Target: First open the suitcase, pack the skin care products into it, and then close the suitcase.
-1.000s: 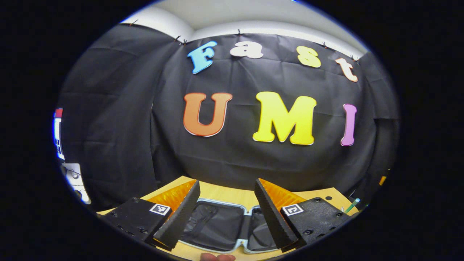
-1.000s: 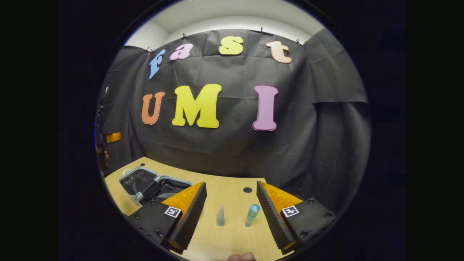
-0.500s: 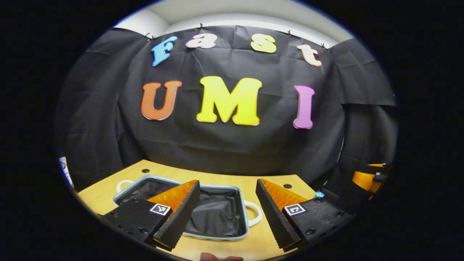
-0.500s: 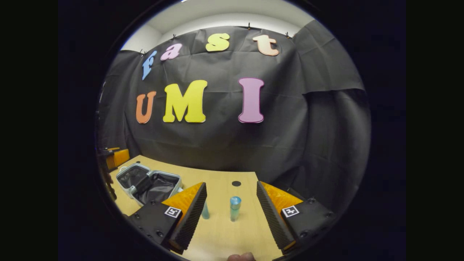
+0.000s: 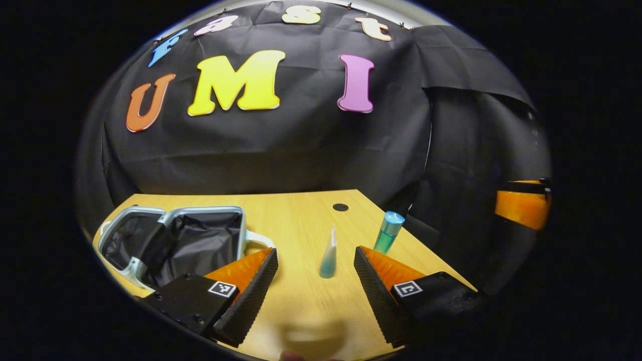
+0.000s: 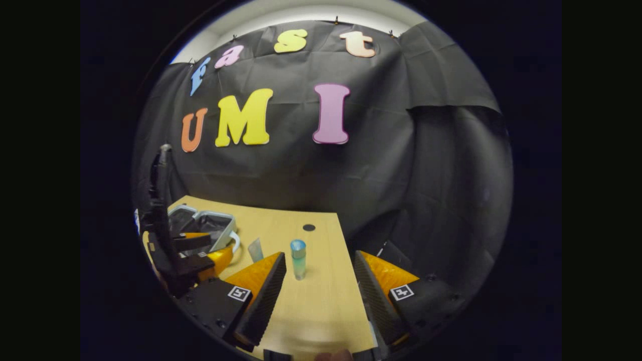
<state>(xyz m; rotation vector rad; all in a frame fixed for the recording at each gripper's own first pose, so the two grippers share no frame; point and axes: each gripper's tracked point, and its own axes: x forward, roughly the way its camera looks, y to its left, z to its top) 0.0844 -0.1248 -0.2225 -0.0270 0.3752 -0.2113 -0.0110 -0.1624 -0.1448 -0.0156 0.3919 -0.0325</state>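
In the left gripper view the tube point(image 5: 329, 255) stands upright on the table point(image 5: 301, 220), tapered end up, between the spread, empty jaws of the left gripper point(image 5: 315, 291); the capped bottle point(image 5: 387, 232) stands beyond the right finger; the suitcase point(image 5: 170, 240) lies open at left. In the right gripper view the bottle point(image 6: 298, 258) stands upright ahead of the right gripper point(image 6: 321, 296), jaws spread; the left gripper point(image 6: 195, 253) hovers by the suitcase point(image 6: 203, 223).

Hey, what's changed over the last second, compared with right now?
The left gripper swung right, off the open suitcase, and now faces the cone-shaped tube between its open fingers, the capped bottle beyond. The right gripper shifted right, so the bottle sits nearer its left finger. Nothing was grasped; suitcase, tube and bottle stayed put on the table.
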